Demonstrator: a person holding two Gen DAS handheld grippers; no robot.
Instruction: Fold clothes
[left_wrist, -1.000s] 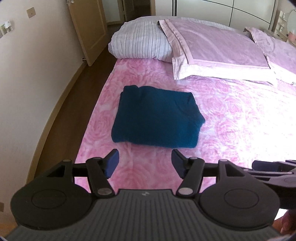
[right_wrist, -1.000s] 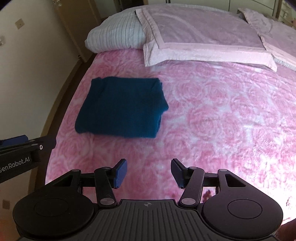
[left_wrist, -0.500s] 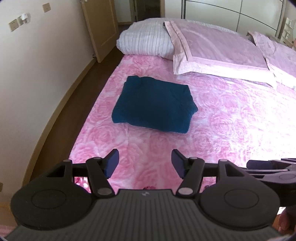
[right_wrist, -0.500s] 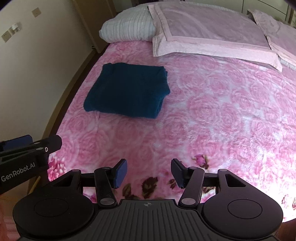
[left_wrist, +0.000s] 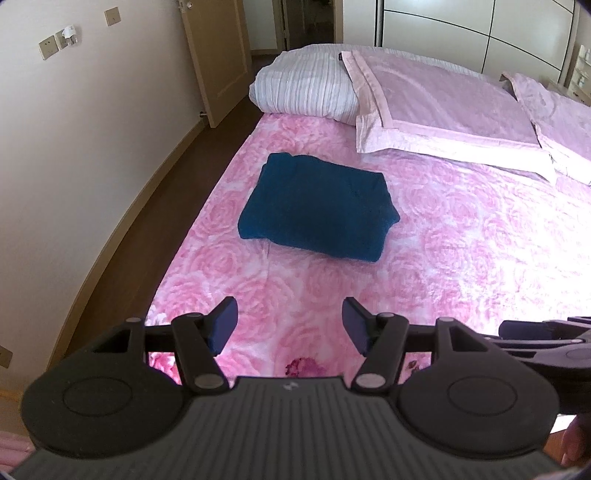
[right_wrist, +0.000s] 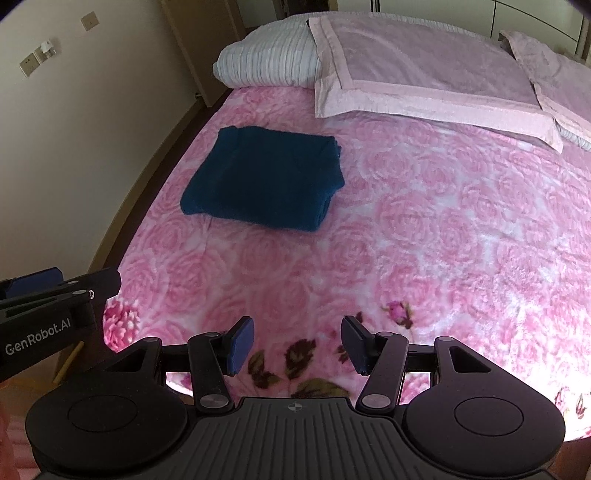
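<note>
Left wrist view
Left gripper: fingers spread apart, nothing between them, hanging over the near part of the bed.
Garment: dark blue, folded into a neat rectangle, lying flat on the pink rose-patterned blanket towards the bed's left side, well apart from the fingers.
Pillows: a white striped one and a pink bordered one at the head of the bed, beyond the garment.
Right gripper: only its dark edge shows at the right.

Right wrist view
Right gripper: fingers released, gripping nothing, over the blanket's darker flower border.
Garment: same folded square, up and to the left, untouched.
Left gripper: its side pokes in from the left edge.
</note>
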